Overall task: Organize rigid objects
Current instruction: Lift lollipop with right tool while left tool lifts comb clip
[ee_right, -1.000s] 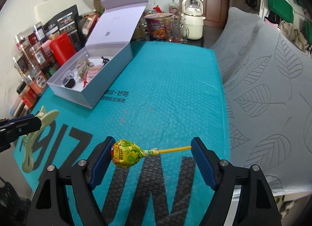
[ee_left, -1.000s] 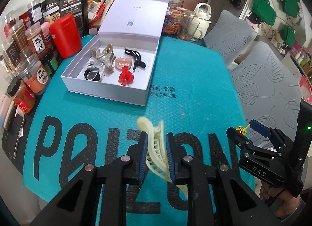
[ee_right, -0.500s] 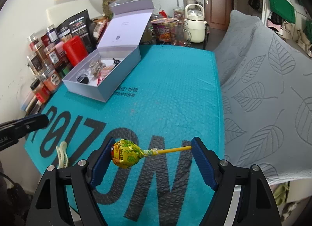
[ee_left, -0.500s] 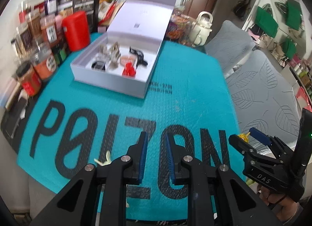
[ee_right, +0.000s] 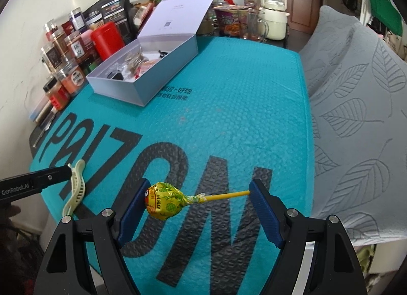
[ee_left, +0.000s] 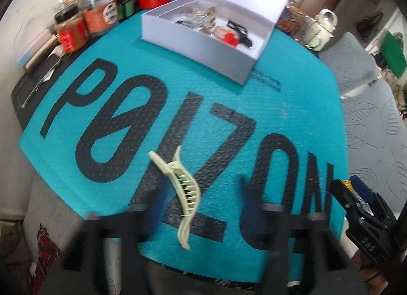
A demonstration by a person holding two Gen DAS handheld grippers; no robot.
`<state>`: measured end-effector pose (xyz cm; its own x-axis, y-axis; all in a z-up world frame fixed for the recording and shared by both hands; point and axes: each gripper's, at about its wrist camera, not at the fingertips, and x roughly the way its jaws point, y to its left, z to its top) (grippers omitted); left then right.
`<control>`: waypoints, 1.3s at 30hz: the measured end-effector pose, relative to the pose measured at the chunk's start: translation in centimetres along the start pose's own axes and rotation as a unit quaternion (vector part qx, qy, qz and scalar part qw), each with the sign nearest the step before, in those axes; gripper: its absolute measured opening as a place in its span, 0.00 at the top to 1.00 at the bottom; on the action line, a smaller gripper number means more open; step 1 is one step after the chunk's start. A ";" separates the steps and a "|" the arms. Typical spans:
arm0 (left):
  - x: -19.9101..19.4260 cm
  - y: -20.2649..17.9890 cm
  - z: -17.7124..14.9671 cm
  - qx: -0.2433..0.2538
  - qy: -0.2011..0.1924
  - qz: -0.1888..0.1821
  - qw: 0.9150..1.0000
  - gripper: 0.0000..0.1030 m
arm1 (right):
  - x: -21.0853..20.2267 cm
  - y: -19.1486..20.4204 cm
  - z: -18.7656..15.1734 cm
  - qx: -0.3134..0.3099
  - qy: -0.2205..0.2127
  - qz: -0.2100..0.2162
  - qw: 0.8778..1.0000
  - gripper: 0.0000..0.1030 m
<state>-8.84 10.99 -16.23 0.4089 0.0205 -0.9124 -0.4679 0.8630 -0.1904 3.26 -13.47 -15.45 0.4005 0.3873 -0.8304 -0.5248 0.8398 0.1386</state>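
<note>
Left gripper fingers wide, blurred; clip lies on mat between them, nearer the left finger. Right gripper holds lollipop spanning its fingers.

The teal mat looks like bumpy bubble plastic with a soft shine. The hair clip, low in the left view, is smooth cream plastic. The lollipop has a crinkly, shiny wrapper. The box looks like smooth matt card.
</note>
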 end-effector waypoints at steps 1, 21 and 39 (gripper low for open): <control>0.1 0.2 -0.1 -0.005 -0.001 0.000 1.000 0.17 | 0.2 0.1 0.0 -0.003 0.002 0.002 1.000 0.22; 4.0 0.2 -2.1 0.040 0.012 0.059 0.997 0.69 | 1.4 0.9 -1.7 -0.037 0.018 -0.001 0.999 0.22; 0.7 -2.6 -2.2 0.096 0.006 -0.012 0.995 0.80 | 0.3 0.7 -1.9 -0.026 0.010 0.003 1.000 0.22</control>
<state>-9.09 7.61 -17.18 0.4093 -0.0067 -0.9124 -0.2984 0.9440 -0.1408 1.58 -13.48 -16.58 0.3822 0.3841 -0.8405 -0.5656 0.8165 0.1159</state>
